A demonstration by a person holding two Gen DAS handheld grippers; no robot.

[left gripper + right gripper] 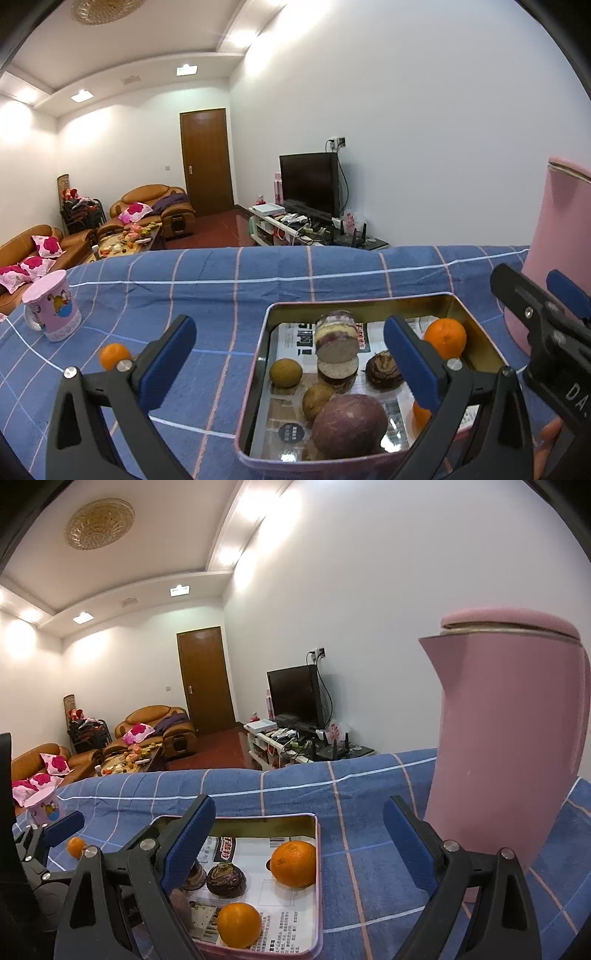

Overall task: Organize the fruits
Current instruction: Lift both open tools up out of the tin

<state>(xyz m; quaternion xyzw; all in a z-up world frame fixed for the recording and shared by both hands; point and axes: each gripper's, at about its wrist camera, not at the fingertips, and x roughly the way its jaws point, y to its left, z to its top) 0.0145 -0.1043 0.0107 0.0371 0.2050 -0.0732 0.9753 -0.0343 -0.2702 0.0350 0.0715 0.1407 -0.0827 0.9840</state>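
Note:
A pink metal tin (pixel 258 354) lined with paper sits on the blue checked cloth; it also shows in the right wrist view (pixel 318 853). It holds an orange (pixel 445 338) at the back right, another orange (pixel 239 925) near the front, a purple passion fruit (pixel 349 424), brown round fruits (pixel 285 373) and a dark mangosteen (pixel 226 880). A small orange (pixel 114 355) lies on the cloth left of the tin. My left gripper (pixel 290 354) is open and empty over the tin's near left. My right gripper (pixel 299 842) is open and empty over the tin's right edge.
A tall pink kettle (pixel 506 738) stands on the cloth right of the tin, close to the right gripper. A pink cartoon cup (pixel 51 310) stands at the far left. The table's far edge (pixel 295 249) runs behind the tin; a living room lies beyond.

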